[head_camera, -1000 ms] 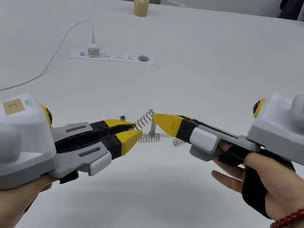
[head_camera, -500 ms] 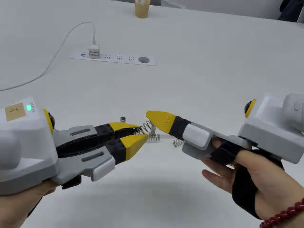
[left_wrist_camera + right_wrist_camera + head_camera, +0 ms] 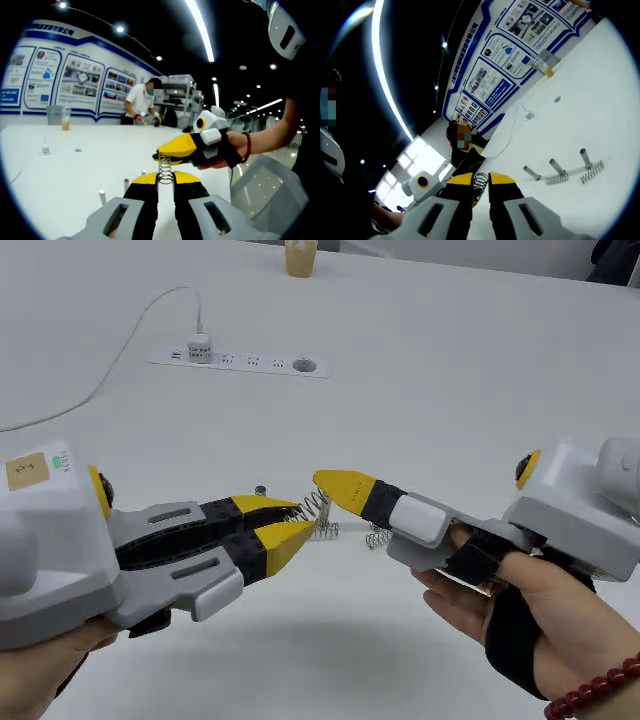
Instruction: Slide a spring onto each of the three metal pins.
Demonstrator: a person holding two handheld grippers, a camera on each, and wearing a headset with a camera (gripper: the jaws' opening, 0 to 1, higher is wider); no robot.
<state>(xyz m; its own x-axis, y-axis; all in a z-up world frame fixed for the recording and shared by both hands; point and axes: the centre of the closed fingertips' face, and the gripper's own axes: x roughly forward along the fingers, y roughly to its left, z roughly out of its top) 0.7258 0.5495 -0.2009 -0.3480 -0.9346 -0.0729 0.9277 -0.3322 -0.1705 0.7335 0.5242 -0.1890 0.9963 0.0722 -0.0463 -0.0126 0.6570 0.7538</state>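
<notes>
Yellow-tipped jaws of the left gripper (image 3: 165, 176) are clamping the lower end of a spring (image 3: 164, 167), which is standing up between the tips in the left gripper view. The right gripper (image 3: 162, 151) is meeting the spring's upper end with its own tip. Its jaws are lying nearly together, and I cannot tell whether they are pinching the coil (the right gripper view is showing the spring's end in the narrow gap between them). In the head view both grippers are hovering above the white table (image 3: 450, 390), tips facing each other, with the spring slanting between them. Three metal pins (image 3: 558, 167) are standing upright in a row on the table, each one bare. Two loose springs (image 3: 555, 179) are lying on the surface just beside them. A power strip (image 3: 240, 362) is lying well behind, with a white charger plugged into it.
</notes>
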